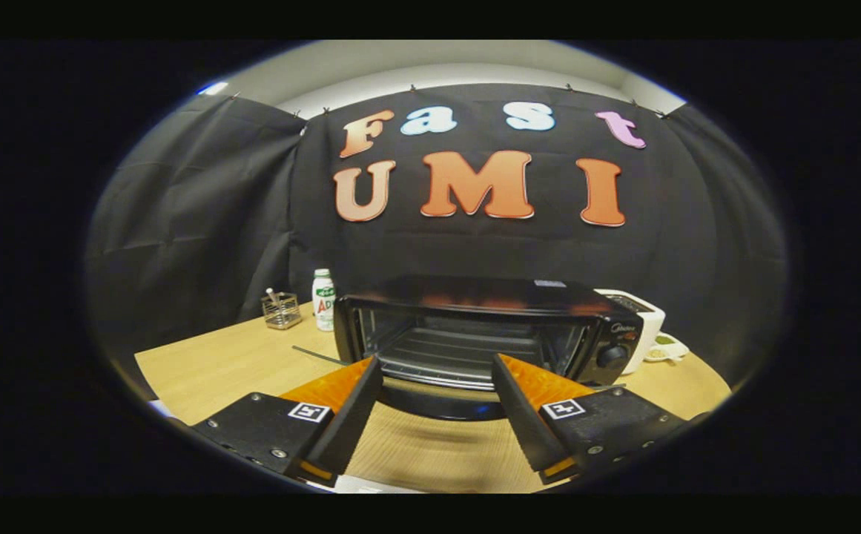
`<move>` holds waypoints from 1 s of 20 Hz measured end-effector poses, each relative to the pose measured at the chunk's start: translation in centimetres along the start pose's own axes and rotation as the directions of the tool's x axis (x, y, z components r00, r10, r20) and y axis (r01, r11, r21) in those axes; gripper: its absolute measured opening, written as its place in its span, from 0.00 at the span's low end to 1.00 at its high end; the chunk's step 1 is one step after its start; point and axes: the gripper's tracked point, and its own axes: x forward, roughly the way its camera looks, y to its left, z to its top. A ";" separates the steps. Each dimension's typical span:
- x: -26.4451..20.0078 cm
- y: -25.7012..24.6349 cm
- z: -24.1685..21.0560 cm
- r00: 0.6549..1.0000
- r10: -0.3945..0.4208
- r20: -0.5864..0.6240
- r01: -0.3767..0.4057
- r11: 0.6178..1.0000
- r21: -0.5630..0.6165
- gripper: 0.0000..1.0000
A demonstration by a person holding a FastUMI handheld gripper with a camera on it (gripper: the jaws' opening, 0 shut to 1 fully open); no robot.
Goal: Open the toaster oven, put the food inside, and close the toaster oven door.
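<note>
With the toaster oven (486, 334) on the table (215, 367) just ahead, its door (437, 404) dropped open, the gripper (436, 367) hangs before it, jaws wide and empty, so fetching the food should come next, keeping clear of that door.

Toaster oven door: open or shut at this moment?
Open. The toaster oven shows its wire rack, and its door lies folded down just beyond the open, empty gripper.
</note>
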 end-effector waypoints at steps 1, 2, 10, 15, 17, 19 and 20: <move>-0.4 0.2 -0.5 1.000 0.016 -0.016 -0.016 1.000 0.016 0.89; -0.7 0.3 -1.1 0.999 0.033 -0.035 -0.031 0.999 0.039 0.89; -2.4 0.8 -8.0 0.959 0.136 -0.249 -0.087 0.976 0.198 0.88; -3.0 -0.1 -10.8 0.941 0.139 -0.310 -0.063 0.969 0.241 0.86; -3.2 -0.3 -11.2 0.939 0.141 -0.315 -0.060 0.965 0.255 0.85; -3.2 -0.8 -11.2 0.941 0.136 -0.309 -0.055 0.964 0.259 0.83; -3.3 -0.9 -11.2 0.942 0.136 -0.308 -0.055 0.964 0.259 0.83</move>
